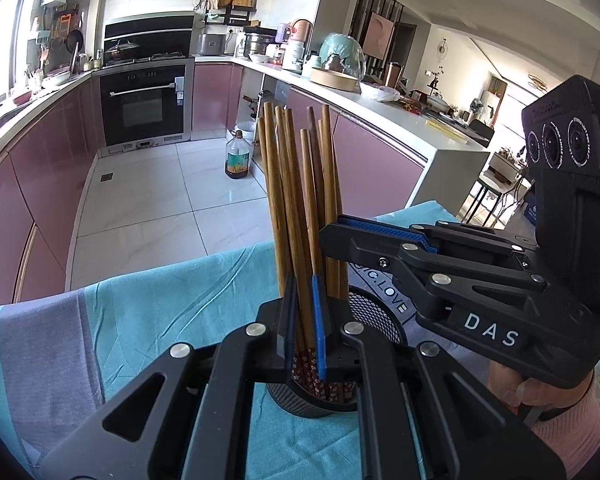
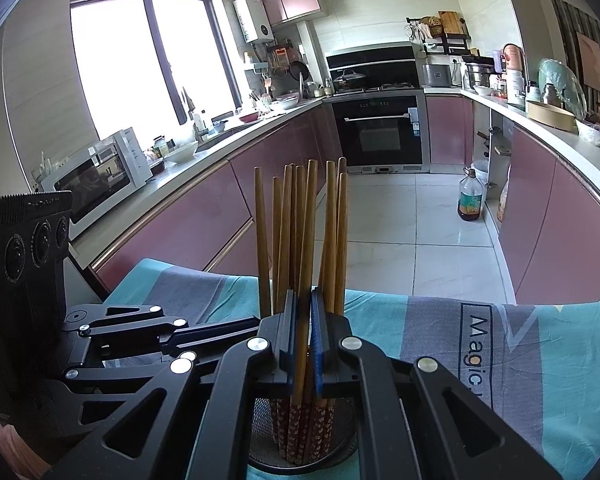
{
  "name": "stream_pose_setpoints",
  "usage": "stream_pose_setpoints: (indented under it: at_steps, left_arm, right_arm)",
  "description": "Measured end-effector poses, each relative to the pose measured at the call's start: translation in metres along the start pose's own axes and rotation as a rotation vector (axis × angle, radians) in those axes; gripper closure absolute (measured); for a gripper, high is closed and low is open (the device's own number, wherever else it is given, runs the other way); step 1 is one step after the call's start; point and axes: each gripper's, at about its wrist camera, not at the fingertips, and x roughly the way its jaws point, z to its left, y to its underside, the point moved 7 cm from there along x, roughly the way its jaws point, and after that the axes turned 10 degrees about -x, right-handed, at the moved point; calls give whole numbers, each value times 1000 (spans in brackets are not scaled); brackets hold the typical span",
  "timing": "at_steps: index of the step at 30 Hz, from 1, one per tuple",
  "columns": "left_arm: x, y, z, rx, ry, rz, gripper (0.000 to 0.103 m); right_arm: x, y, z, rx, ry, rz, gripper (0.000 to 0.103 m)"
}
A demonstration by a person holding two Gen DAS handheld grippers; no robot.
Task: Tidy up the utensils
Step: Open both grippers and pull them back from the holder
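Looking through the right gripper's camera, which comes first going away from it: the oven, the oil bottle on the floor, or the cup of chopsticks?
1. Chopstick cup, right at the right gripper.
2. Oil bottle, on the floor, right.
3. Oven, at the far wall.

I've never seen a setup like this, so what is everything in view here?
chopsticks: about ten, brown with red patterned ends, upright in the holder
holder: one, black mesh, on the cloth
cloth: one, teal and grey, under the holder
oil bottle: one, clear with amber contents, standing on the floor
oven: one, black, at the far end
left gripper: one, black with blue pads, shut on one of the chopsticks
right gripper: one, black, blue pads, likewise shut on one
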Motion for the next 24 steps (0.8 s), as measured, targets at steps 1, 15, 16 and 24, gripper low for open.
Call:
stream_pose_setpoints:
  at_steps: [1, 15, 16, 24]
  left_arm:
    - [0, 0, 0, 0, 2, 1, 95]
    - [-8, 9, 5, -8, -18, -34, 73]
    - [-11, 10, 6, -9, -19, -39, 68]
    - [-34, 19, 12, 2, -68, -115, 35]
  right_arm:
    - [0, 0, 0, 1, 0, 0, 97]
    - [-4, 9, -1, 14, 6, -7, 90]
    - [-5, 8, -1, 15, 6, -9, 88]
    - [-20, 18, 2, 36, 7, -36, 65]
